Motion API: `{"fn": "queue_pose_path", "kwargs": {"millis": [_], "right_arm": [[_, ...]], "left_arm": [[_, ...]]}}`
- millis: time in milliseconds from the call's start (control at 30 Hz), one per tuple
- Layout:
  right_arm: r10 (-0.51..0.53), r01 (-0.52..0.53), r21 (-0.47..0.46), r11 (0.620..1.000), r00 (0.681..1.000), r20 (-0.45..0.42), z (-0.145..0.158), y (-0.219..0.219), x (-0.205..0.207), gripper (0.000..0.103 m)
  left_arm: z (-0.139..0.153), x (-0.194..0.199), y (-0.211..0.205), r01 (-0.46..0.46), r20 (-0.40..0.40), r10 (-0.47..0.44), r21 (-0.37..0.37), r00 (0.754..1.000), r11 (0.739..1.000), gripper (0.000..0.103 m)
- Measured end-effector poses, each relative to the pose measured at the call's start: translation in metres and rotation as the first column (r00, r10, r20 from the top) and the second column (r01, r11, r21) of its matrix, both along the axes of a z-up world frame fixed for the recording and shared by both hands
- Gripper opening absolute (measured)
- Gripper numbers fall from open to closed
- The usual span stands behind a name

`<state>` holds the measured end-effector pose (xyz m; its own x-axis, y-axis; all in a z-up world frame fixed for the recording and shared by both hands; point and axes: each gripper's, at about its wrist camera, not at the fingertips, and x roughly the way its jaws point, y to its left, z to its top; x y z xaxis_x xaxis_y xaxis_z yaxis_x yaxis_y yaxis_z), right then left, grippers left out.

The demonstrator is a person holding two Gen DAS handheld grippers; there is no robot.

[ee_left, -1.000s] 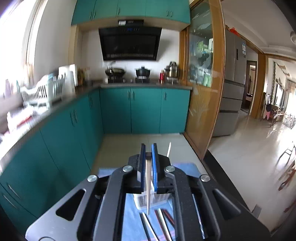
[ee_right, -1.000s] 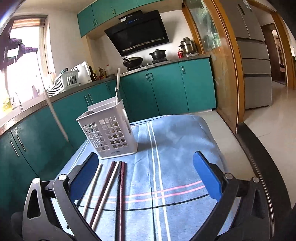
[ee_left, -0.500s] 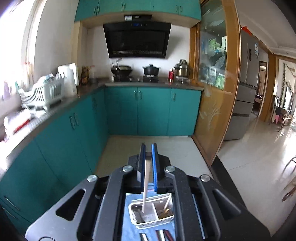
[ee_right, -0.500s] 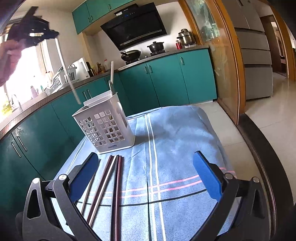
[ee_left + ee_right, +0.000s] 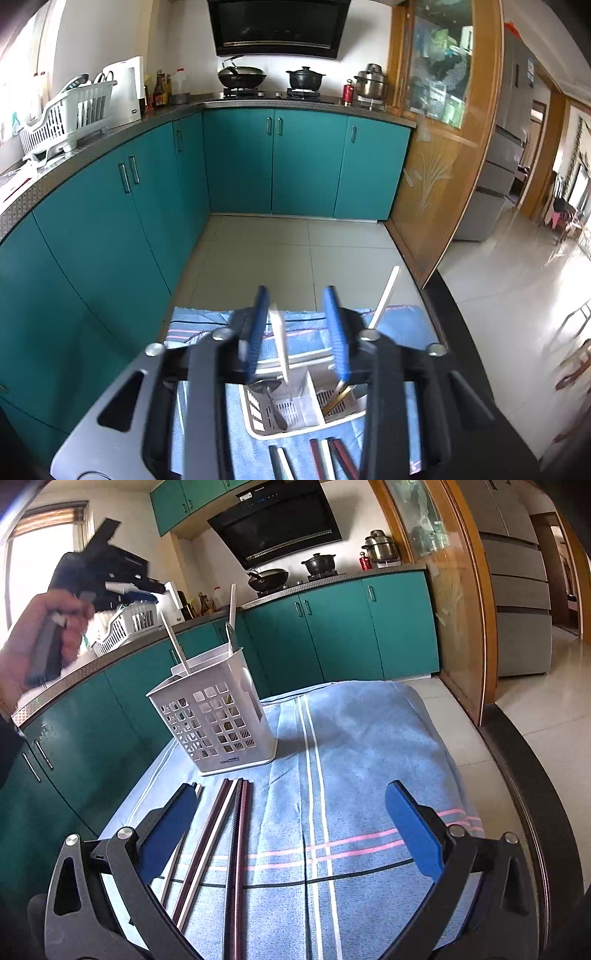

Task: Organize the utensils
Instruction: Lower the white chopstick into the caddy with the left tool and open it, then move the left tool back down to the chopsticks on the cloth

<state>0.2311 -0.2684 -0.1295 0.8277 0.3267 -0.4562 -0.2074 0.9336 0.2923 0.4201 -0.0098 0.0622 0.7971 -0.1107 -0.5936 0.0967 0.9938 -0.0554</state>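
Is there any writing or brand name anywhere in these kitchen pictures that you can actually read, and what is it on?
Nothing here reads with certainty.
White utensil basket: a small dark label low on its front wall, too small and blurred to read.
Range hood: tiny light markings along its top edge, unreadable.
Fridge: a blue sticker on the door, unreadable.
White appliance on the counter: a small mark near its base, unreadable.
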Motion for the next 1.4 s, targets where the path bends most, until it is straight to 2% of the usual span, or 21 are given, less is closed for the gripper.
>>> {"fn": "queue_pose_path", "kwargs": {"millis": [33,67,133,200,300,367,433,467,600,767,933,1400], "right_arm": [[0.001,-0.001,-0.002,1.0,1.0,0.0,0.0,0.001,0.0,0.1],[0.001,-0.001,-0.004,1.0,1.0,0.0,-0.001,0.001,0.0,0.1],[0.001,-0.001,-0.007,1.0,1.0,0.001,-0.001,0.001,0.0,0.1],[0.001,-0.001,-0.008,1.0,1.0,0.01,0.0,0.0,-0.002,0.1],[-0.002,0.002,-0.018,1.0,1.0,0.012,0.001,0.001,-0.002,0.1],[-0.002,0.003,-0.026,1.0,1.0,0.017,0.003,0.001,-0.004,0.1],[-0.004,0.005,-0.043,0.999,0.999,0.033,0.005,0.004,-0.008,0.1],[-0.001,0.004,-0.053,0.999,0.999,0.04,0.007,0.006,-0.011,0.1],[0.012,-0.008,-0.081,0.997,0.998,0.056,0.012,0.016,-0.022,0.1],[0.03,-0.025,-0.127,0.992,0.999,0.035,0.014,0.03,-0.035,0.1],[0.025,-0.018,-0.141,0.99,0.998,0.051,0.014,0.036,-0.061,0.1],[0.036,-0.03,-0.159,0.987,0.999,0.034,0.006,0.044,-0.07,0.1]], "left_arm": [[-0.002,-0.006,0.0,0.005,0.007,-0.006,0.012,1.0,1.0,0.035],[-0.002,-0.014,0.002,0.015,0.014,-0.015,0.008,1.0,1.0,0.042],[0.003,-0.042,0.008,0.031,0.062,-0.03,-0.006,0.998,1.0,0.057],[0.007,-0.08,0.011,0.033,0.132,-0.035,0.019,0.991,0.999,0.078],[0.0,-0.144,0.012,0.045,0.221,-0.061,0.08,0.973,0.996,0.091],[-0.019,-0.185,0.01,0.061,0.246,-0.092,0.13,0.965,0.99,0.095],[-0.043,-0.213,0.009,0.046,0.247,-0.084,0.159,0.965,0.986,0.096],[-0.061,-0.224,0.01,0.038,0.222,-0.073,0.157,0.972,0.987,0.096],[-0.118,-0.246,0.006,0.042,0.091,-0.05,0.087,0.995,0.995,0.096],[-0.165,-0.262,0.008,0.017,0.033,-0.018,0.03,0.999,0.999,0.096],[-0.18,-0.263,0.017,0.015,-0.023,-0.016,-0.026,1.0,1.0,0.096],[-0.188,-0.272,0.017,0.029,-0.058,-0.031,-0.023,0.998,0.999,0.096]]}}
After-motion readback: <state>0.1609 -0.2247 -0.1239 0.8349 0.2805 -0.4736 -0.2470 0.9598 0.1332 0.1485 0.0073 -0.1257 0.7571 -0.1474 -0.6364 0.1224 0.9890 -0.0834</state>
